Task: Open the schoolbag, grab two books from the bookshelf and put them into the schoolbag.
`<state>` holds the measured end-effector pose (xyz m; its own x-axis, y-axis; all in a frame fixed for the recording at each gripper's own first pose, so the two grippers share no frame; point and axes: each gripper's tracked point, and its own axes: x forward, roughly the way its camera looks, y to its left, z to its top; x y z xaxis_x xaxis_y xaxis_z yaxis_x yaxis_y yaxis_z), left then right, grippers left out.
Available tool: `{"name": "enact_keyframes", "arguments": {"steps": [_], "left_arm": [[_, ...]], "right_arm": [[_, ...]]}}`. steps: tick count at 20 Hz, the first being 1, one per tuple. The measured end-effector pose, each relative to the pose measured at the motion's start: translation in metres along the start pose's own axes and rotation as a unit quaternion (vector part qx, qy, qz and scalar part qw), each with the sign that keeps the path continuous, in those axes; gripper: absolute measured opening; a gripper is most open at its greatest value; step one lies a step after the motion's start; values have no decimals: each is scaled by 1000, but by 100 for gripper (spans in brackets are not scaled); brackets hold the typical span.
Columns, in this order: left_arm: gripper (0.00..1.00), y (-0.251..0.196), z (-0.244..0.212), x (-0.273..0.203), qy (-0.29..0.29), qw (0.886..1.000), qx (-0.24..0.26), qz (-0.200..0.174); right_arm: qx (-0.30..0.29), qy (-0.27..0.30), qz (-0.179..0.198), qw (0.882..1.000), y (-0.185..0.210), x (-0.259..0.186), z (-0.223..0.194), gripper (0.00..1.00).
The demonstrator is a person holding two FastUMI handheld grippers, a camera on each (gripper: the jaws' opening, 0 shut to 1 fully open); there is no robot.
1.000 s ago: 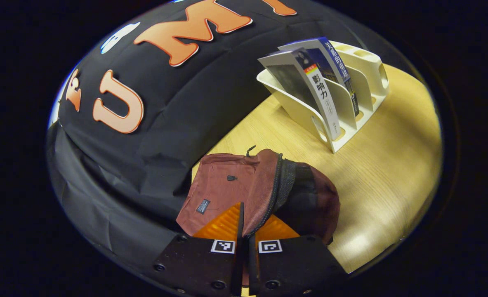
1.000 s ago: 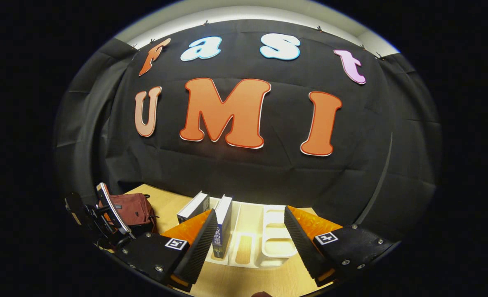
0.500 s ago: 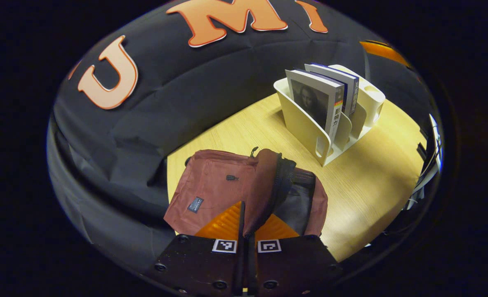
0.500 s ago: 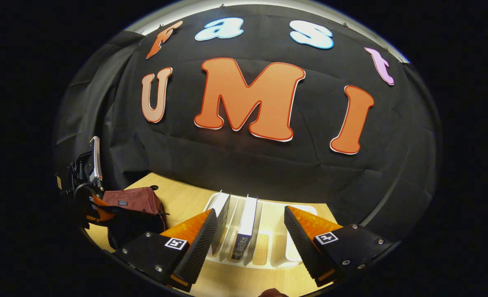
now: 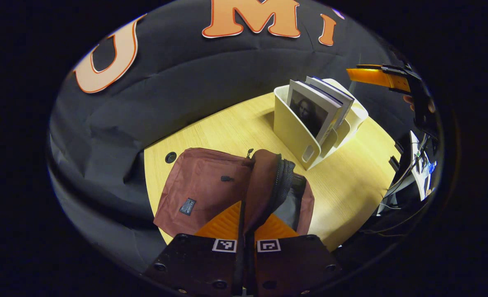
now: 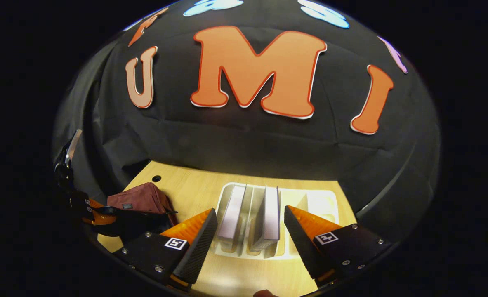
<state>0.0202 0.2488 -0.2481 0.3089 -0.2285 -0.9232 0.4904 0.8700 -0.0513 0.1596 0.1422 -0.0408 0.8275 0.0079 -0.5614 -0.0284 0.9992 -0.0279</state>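
Your right gripper [image 6: 250,237] has been rising over the white plastic bookshelf [image 6: 227,194], jaws spread, straddling two upright paperback books [image 6: 266,214]. Left gripper [image 5: 246,222] is pinching the maroon fabric schoolbag's [image 5: 202,187] zipper edge.

A black cloth wall [image 6: 244,140] hangs creased across the upper and middle part of the right gripper view, sagging in folds toward the lower left in the left gripper view. Below it lies a light wood-grain counter [image 5: 351,185] with a rounded edge, brightly lit from above. A small round dark hole [image 5: 170,157] sits in the counter near its left edge. At the right edge of the left gripper view, cables and blurred equipment [image 5: 417,165] stand beyond the counter.
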Motion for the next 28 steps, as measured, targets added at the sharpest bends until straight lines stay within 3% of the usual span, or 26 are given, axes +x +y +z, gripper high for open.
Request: {"name": "enact_keyframes", "arguments": {"steps": [3, 7, 11, 16, 22, 23, 25, 28], "left_arm": [[4, 0, -3, 3, -4, 1000, -10, -12], [4, 3, -8, 8, -7, 999, -33, -12], [4, 1, -9, 7, -8, 998, -55, -1], [4, -6, -14, 7, -1, 996, -87, 12], [4, -17, -18, 7, 9, 994, -111, 23], [4, -18, -21, 7, 10, 993, -114, 24], [4, -19, -23, 6, 14, 992, -122, 25], [4, -23, -24, 8, 19, 991, -130, 27]], "right_arm": [[34, 61, 28, 997, 19, 20, -2, 97], [28, 118, 29, 992, 24, 48, -9, 97], [54, 191, 48, 979, 31, 79, -25, 97], [43, 245, 37, 968, 25, 118, -44, 96], [27, 285, 23, 958, 20, 144, -68, 69], [31, 292, 19, 956, 19, 143, -69, 56], [44, 298, 19, 953, 17, 144, -71, 42], [41, 302, 31, 952, 13, 139, -74, 37]]}}
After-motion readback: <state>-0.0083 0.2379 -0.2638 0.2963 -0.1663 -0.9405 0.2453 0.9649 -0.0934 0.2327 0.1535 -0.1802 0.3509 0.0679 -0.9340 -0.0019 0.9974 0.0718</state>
